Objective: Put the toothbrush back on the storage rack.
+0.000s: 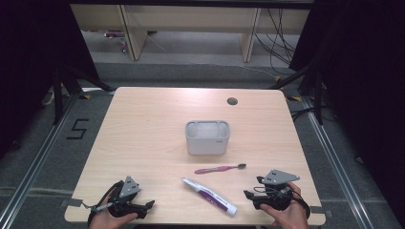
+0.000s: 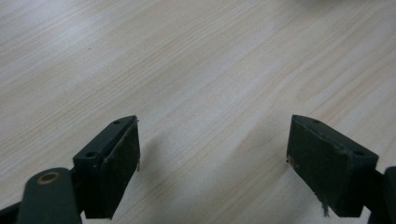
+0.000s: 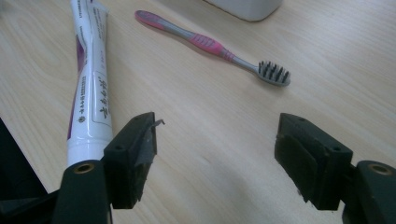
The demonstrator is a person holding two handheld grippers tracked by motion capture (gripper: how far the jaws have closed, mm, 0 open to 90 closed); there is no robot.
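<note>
- The table [image 1: 143,124] is light wood and mostly bare, with loads of open top on the left half and along the far edge. There's a small round cable hole [image 1: 232,100] near the far edge, right of centre.
- The grey holder box [image 1: 207,137] sits upright about mid-table, well away from every edge, with free space on all sides.
- The left gripper [image 1: 149,204] rests at the near left corner, right by the near edge. Its jaws are spread wide over bare wood, nothing between them [image 2: 212,154].
- The right gripper [image 1: 247,194] is at the near right, also close to the near edge. Its jaws are apart with only tabletop in the gap [image 3: 217,149].
- The white and purple toothpaste tube [image 1: 209,195] lies flat and slanted between the two grippers, cap end near the front edge, just beside the right gripper's jaw.
- The pink toothbrush [image 1: 219,168] lies flat between the tube and the box, touching neither, bristle head pointing right.
</note>
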